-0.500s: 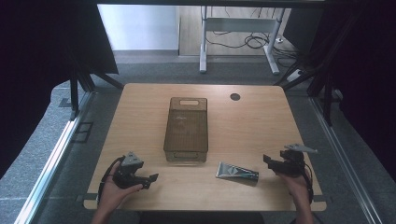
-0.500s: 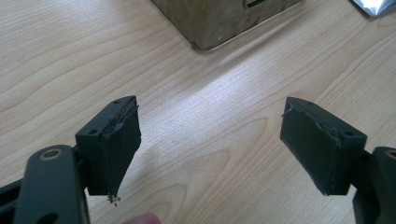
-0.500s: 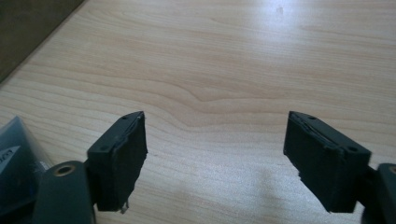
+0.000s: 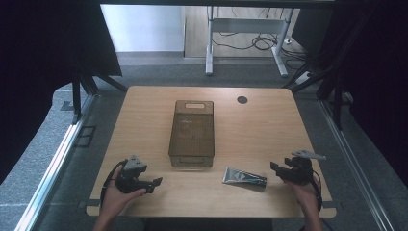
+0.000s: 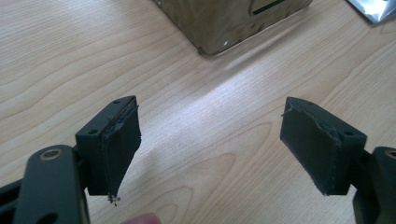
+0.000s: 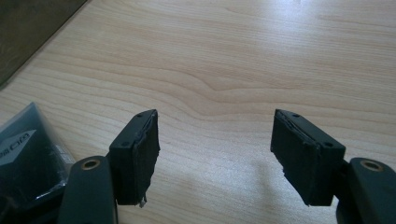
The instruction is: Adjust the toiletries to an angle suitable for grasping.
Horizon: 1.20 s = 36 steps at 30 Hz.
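Note:
A smoky translucent plastic bin [image 4: 192, 133] stands lengthwise at the middle of the wooden table [image 4: 144, 115]; its near corner [image 5: 219, 28] appears in the left gripper view. A flat silver and black pouch [image 4: 243, 177] lies near the front edge, right of the bin, and at the left edge [image 6: 21, 154] of the right gripper view. My left gripper [image 4: 155, 185] rests at the front left, open, with bare wood between its pads [image 5: 116, 144]. My right gripper [image 4: 275, 168] sits at the front right, just right of the pouch, open and holding nothing.
A round dark cable hole [image 4: 242, 100] is in the table's far right part. Metal frame posts [image 4: 77, 96] flank the table. A desk frame with cables [image 4: 250, 41] stands on the floor beyond.
The right gripper has edged slightly left toward the pouch. The left gripper, the bin and the pouch stay where they were.

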### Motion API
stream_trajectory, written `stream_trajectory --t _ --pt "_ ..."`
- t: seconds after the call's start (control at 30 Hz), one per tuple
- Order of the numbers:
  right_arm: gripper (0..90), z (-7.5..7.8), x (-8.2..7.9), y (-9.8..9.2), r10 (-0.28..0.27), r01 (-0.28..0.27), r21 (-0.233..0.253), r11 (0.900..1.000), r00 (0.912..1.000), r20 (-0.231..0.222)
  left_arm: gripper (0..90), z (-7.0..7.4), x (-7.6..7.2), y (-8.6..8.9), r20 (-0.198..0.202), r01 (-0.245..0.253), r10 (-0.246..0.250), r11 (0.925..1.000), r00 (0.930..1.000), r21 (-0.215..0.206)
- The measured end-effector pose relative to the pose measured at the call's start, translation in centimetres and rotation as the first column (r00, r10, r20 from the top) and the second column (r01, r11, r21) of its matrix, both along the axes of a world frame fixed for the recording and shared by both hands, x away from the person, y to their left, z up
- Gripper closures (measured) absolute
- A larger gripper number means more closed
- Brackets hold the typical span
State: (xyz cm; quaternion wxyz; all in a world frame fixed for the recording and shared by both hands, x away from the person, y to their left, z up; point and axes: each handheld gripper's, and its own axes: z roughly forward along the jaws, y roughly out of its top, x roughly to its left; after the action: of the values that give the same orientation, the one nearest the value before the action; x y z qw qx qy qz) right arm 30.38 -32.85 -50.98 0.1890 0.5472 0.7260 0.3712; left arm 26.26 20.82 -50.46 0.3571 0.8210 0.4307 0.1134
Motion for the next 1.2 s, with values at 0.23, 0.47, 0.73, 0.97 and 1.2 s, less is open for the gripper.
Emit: stream_trajectory --t 0.23,0.47,0.73,0.97,1.2 --pt "34.9 0.6 -0.3 0.1 0.007 -0.007 -0.017 1.0 1.0 0.0 20.4 0.5 -0.4 -0.6 0.014 0.031 -0.031 0.9995 0.9994 0.004" --pt "35.3 0.8 -1.2 -0.2 0.007 -0.007 -0.014 1.0 1.0 0.005 20.2 0.1 0.3 -0.8 0.007 0.042 -0.042 0.9991 0.9991 0.011" --pt "36.3 0.4 -1.1 -0.2 0.023 -0.023 -0.02 1.0 0.9997 0.005 20.2 0.1 0.5 -0.5 0.004 0.028 -0.028 0.9996 0.9996 0.008" --pt "39.2 0.3 -1.2 -0.1 0.027 -0.027 -0.015 1.0 0.9996 -0.001 20.1 0.0 0.6 -0.4 0.002 0.028 -0.028 0.9995 0.9996 0.011" --pt "46.1 0.5 -1.0 -0.2 0.053 -0.054 -0.011 0.999 0.9985 -0.01 20.1 -0.1 0.7 -0.3 -0.007 0.011 -0.011 0.9997 0.9999 0.021"
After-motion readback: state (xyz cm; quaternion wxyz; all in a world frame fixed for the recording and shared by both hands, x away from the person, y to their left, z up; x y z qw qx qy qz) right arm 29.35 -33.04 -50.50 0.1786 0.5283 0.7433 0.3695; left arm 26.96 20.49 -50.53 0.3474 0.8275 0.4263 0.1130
